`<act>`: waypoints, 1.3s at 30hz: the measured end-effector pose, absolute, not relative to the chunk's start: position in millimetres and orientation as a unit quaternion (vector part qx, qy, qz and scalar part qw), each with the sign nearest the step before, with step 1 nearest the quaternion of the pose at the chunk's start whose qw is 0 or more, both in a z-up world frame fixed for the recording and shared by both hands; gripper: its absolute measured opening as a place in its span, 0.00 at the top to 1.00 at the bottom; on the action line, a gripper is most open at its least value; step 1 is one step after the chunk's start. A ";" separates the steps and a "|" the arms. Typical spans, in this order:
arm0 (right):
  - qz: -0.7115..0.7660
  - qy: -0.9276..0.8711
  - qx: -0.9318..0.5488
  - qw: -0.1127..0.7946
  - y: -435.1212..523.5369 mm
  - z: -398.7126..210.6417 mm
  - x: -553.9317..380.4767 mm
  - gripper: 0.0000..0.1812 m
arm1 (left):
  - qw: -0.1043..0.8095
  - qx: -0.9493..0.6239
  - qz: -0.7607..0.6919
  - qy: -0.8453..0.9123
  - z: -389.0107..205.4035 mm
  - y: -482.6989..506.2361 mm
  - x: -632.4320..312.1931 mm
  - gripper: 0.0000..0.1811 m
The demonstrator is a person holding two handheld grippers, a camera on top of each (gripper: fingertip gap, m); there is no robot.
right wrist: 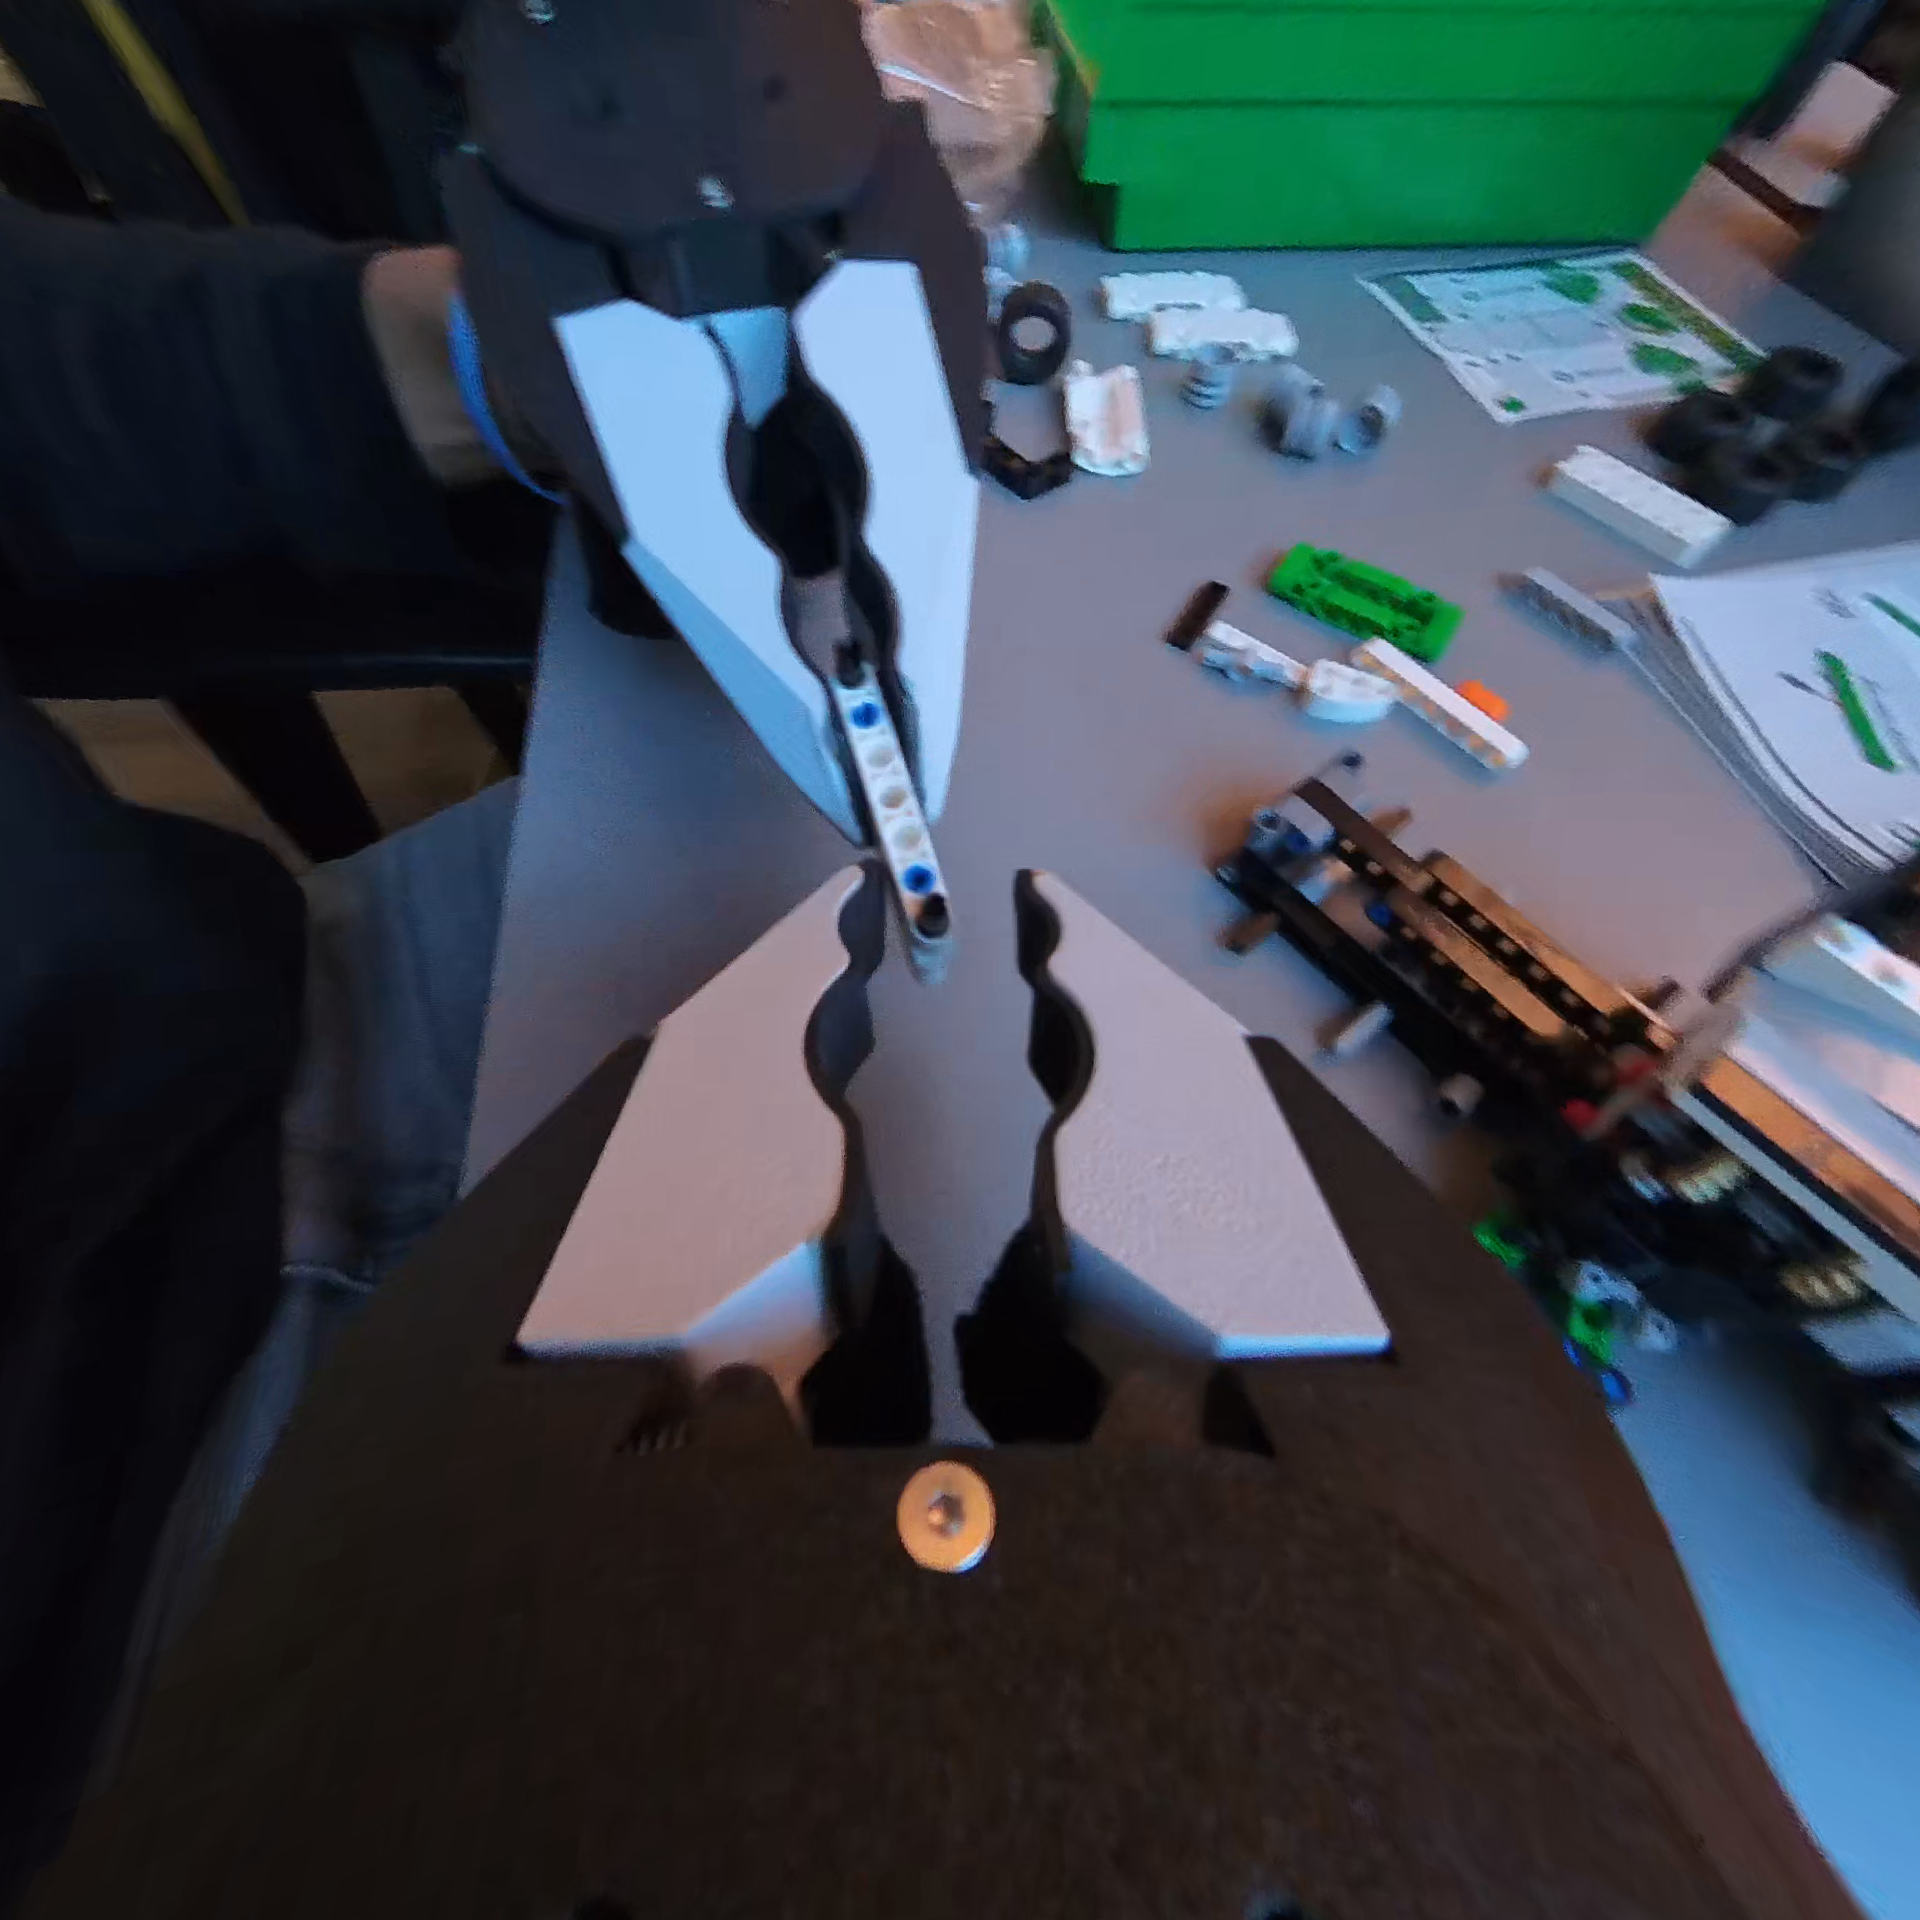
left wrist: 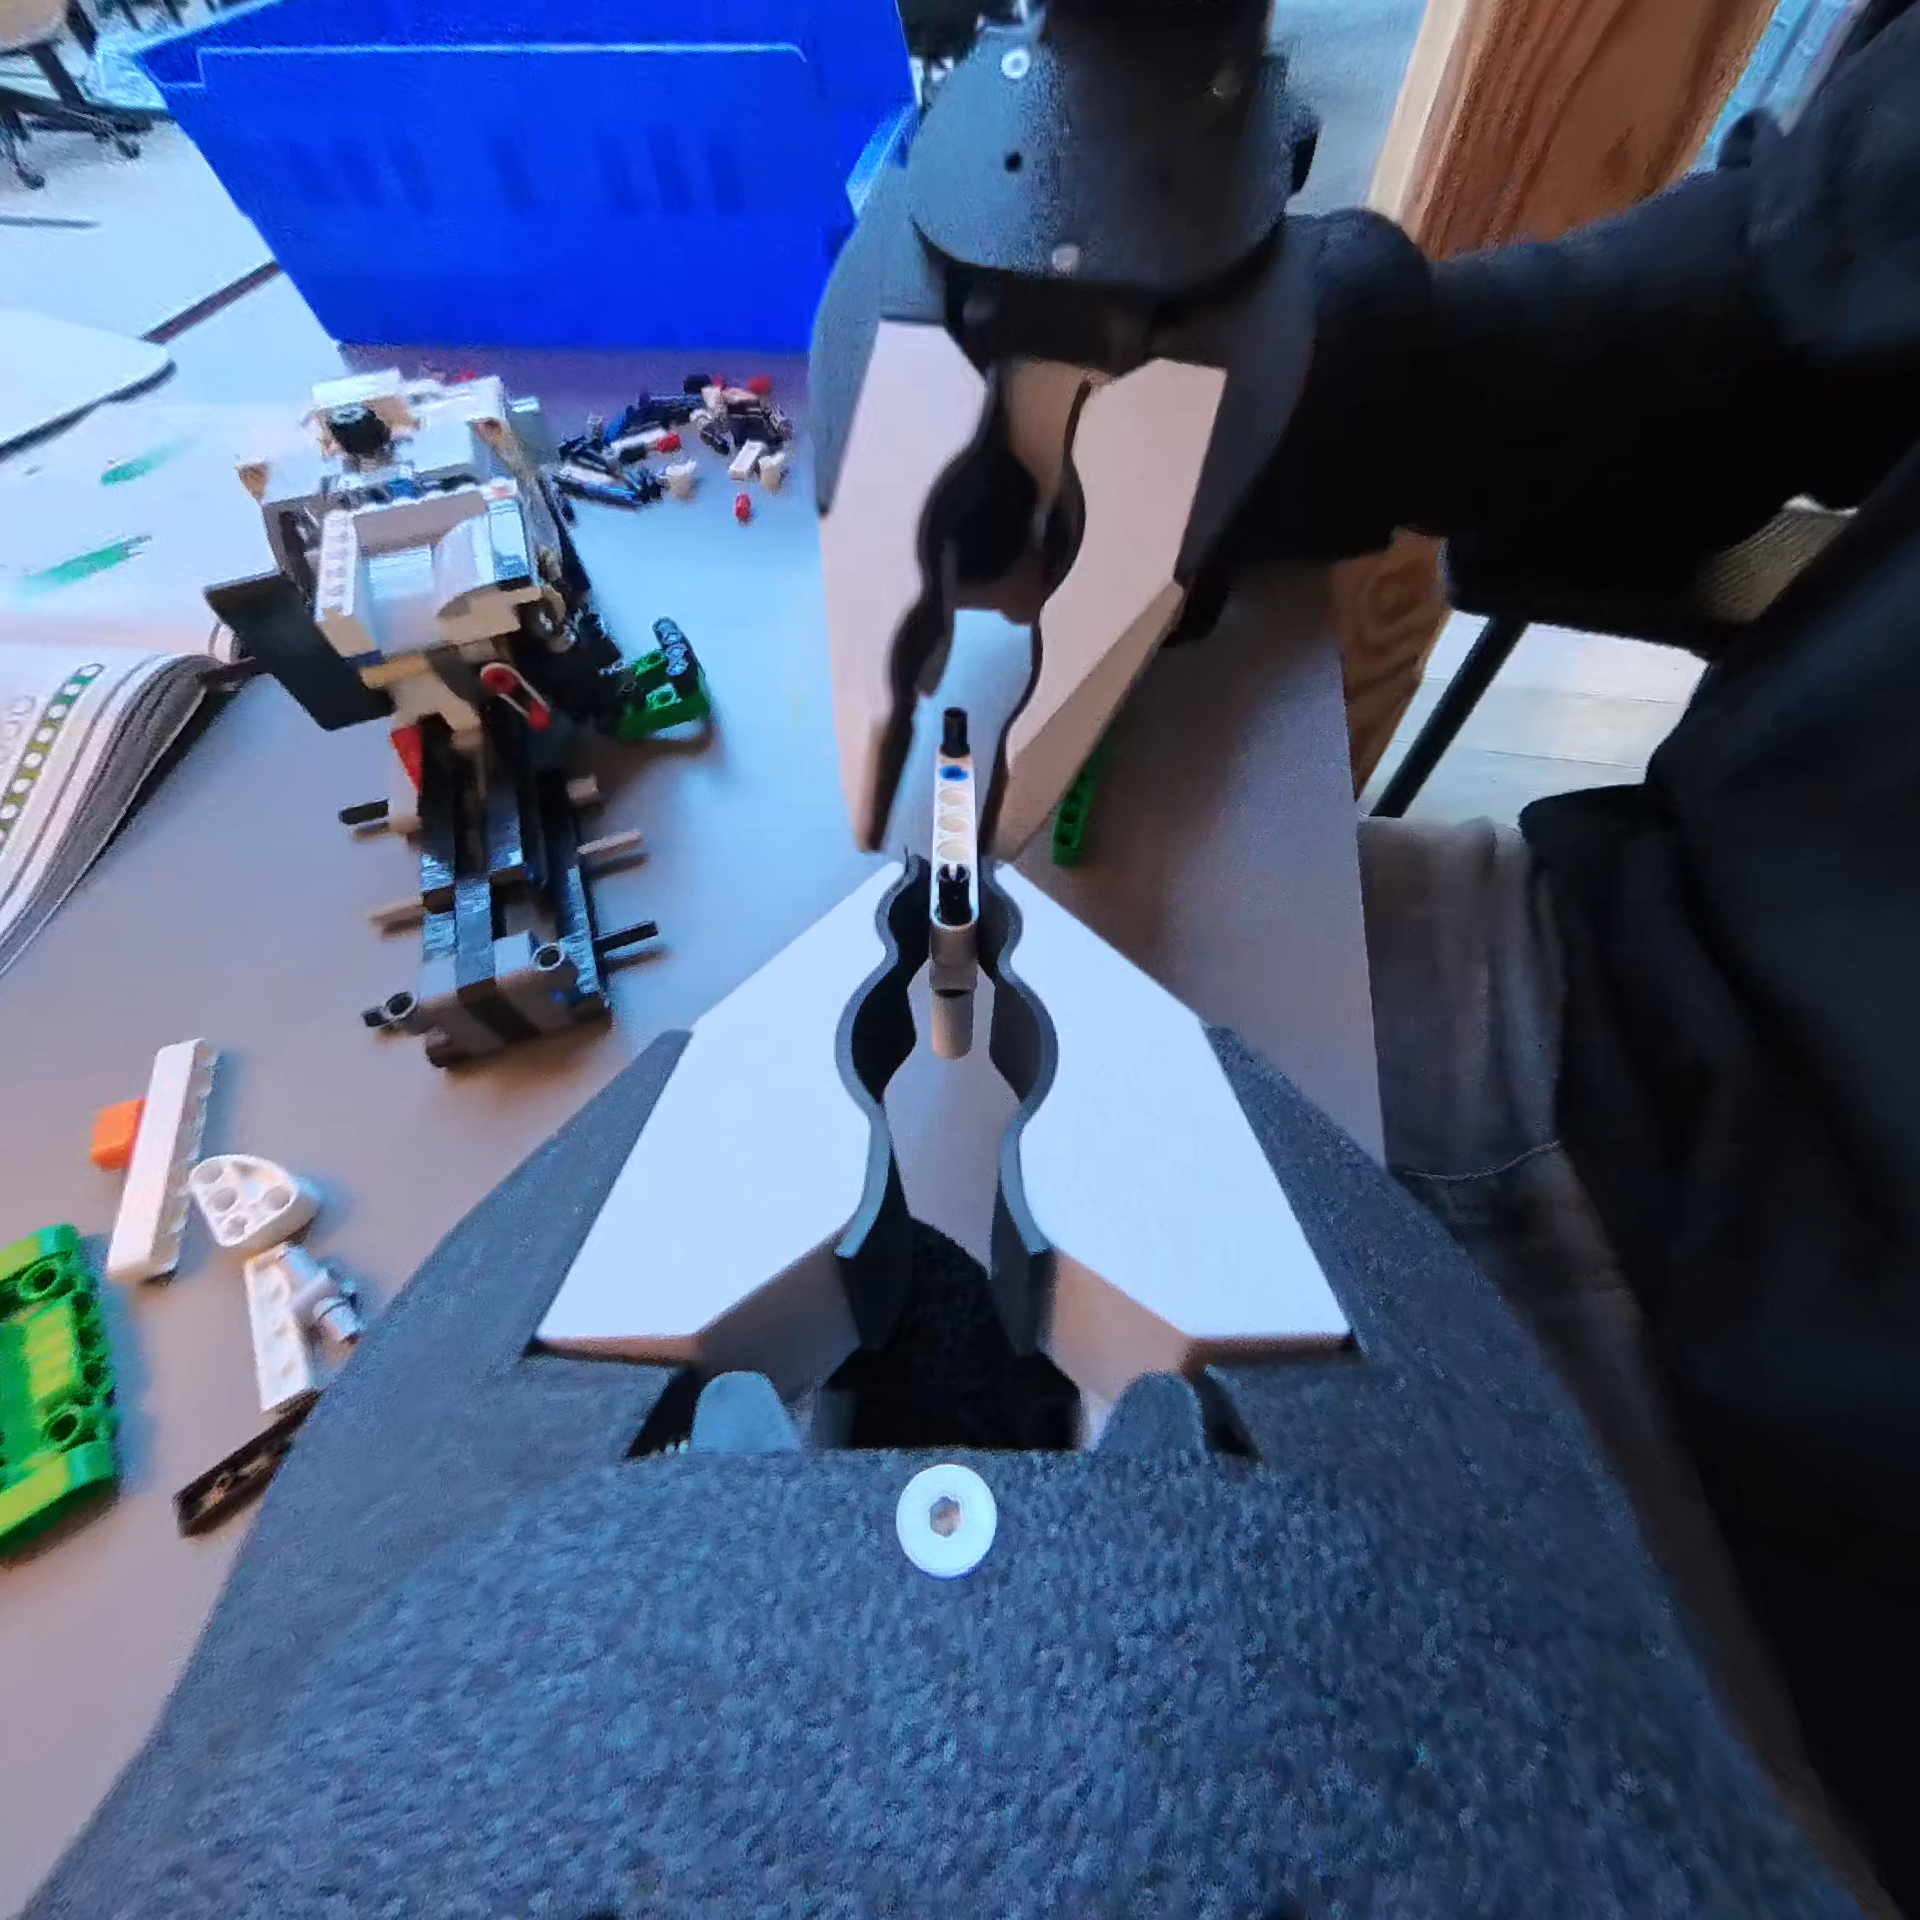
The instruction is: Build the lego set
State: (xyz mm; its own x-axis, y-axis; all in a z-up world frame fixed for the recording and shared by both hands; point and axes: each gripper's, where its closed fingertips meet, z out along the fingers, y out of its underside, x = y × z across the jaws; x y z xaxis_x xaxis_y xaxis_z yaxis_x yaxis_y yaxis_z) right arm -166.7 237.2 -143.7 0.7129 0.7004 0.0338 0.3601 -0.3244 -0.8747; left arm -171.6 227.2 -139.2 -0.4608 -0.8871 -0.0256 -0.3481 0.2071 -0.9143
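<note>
My left gripper [left wrist: 954,878] is shut on a white holed beam [left wrist: 949,805] with blue pins, a black pin at its far end and a grey connector at its near end. It holds the beam in the air near the table's edge. My right gripper [right wrist: 945,883] is open and faces it, with the beam's free end [right wrist: 920,894] between its fingertips, close to the left finger. In the left wrist view the right gripper [left wrist: 940,831] comes down from above. The left gripper [right wrist: 894,821] shows in the right wrist view. The partly built black and white model [left wrist: 468,727] lies on the table [left wrist: 260,987].
Loose parts lie near the model: a white beam [left wrist: 161,1153], a green panel [left wrist: 47,1382], an orange piece [left wrist: 114,1132] and a pile of small pins [left wrist: 675,436]. A blue bin [left wrist: 520,177], green box [right wrist: 1403,114], black tyres [right wrist: 1756,436] and instruction booklet [right wrist: 1787,707] stand around. Both grippers' tips are close together, under 4 cm apart. From the right gripper's tips to the orange piece [left wrist: 114,1132] is close to 15 cm. The right camera catches it too, in the right wrist view [right wrist: 1484,695].
</note>
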 end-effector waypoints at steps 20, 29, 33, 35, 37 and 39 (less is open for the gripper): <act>0.281 -0.327 -0.759 0.487 221.9 -127.4 -172.0 0.96 | 0.322 -0.404 -0.525 0.676 -113.0 226.2 -175.6 0.95; 0.289 -0.328 -0.754 0.491 221.4 -123.4 -174.2 0.96 | 0.302 -0.396 -0.570 0.654 -101.8 224.6 -180.0 0.96; 0.283 -0.325 -0.762 0.483 221.4 -124.7 -173.6 0.95 | 0.291 -0.400 -0.575 0.651 -101.8 222.8 -179.4 0.96; 0.258 -0.331 -0.774 0.474 218.5 -128.2 -167.8 0.94 | 0.290 -0.404 -0.568 0.655 -104.3 222.6 -178.1 0.96; 0.203 -0.337 -0.797 0.458 212.0 -132.0 -149.3 0.88 | 0.292 -0.411 -0.557 0.660 -107.9 224.7 -178.0 0.96; 0.190 -0.369 -0.817 0.400 186.5 -141.4 -142.5 0.89 | 0.301 -0.412 -0.547 0.664 -109.7 226.7 -177.9 0.96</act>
State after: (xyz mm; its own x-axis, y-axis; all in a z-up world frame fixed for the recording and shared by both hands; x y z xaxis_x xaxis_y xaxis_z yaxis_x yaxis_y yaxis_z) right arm -142.5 186.5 -141.4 0.6551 0.7554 -0.0143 0.4514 -0.4065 -0.7943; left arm -177.9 226.7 -109.7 -0.4791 -0.8762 0.0515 -0.2181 0.0621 -0.9740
